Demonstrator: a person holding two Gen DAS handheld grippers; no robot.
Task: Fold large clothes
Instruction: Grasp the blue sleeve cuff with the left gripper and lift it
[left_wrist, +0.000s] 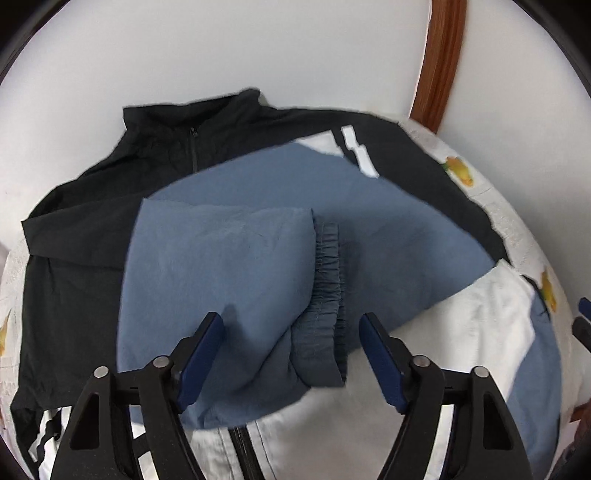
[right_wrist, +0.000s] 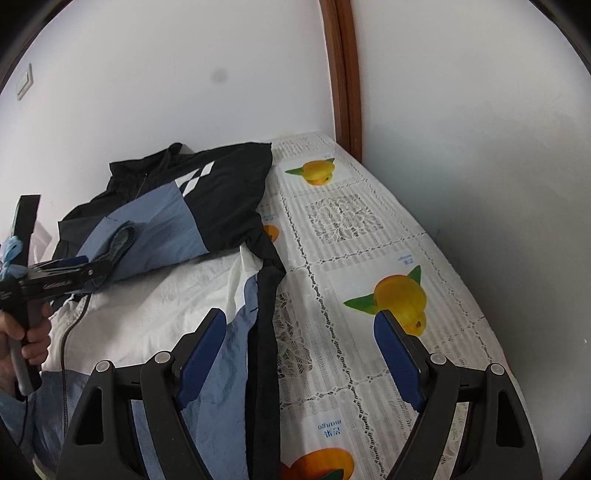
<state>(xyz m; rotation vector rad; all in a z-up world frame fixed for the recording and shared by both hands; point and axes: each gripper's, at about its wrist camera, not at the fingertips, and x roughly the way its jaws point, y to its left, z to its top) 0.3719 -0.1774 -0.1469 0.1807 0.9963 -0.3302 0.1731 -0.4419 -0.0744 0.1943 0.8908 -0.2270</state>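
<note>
Jacket (left_wrist: 236, 236) fills the left wrist view, black, blue & white, spread flat on the counter (left_wrist: 506, 221) w/ collar toward the wall; blue sleeve is folded across the chest, its elastic cuff (left_wrist: 327, 295) lying between the left tongs (left_wrist: 291, 347), whose pads stand apart on either side w/o pressing it. Right wrist view: right tongs (right_wrist: 300, 341) spread wide, holding nothing, over the jacket's black side edge (right_wrist: 264, 332) & the mango-print cloth on the counter; at left, a hand (right_wrist: 29, 338) holds the left tongs above the cuff.
</note>
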